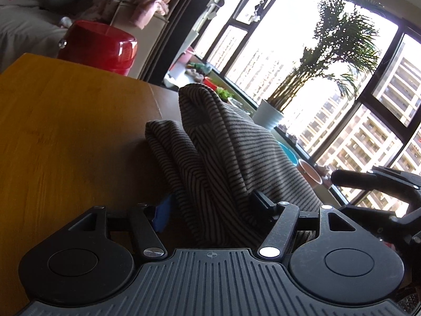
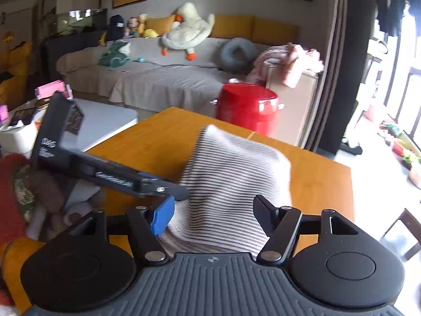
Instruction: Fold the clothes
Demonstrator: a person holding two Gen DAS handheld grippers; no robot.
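Note:
A black-and-white striped garment (image 1: 231, 152) rises in a bunched peak above the wooden table (image 1: 65, 131). Its lower edge runs between the fingers of my left gripper (image 1: 210, 210), but the jaws stand wide apart around it. In the right wrist view the same garment (image 2: 236, 179) lies between the spread fingers of my right gripper (image 2: 213, 216), whose blue pad (image 2: 163, 218) sits at the left. The left gripper's body (image 2: 86, 163) reaches in from the left, its tip at the cloth. The cloth hides whether either gripper pinches it.
A red stool (image 2: 247, 108) stands past the table's far edge (image 2: 236, 126). A grey sofa (image 2: 158, 76) with plush toys is behind it. A potted palm (image 1: 302, 87) stands by the window. A white side table (image 2: 105, 121) is at left.

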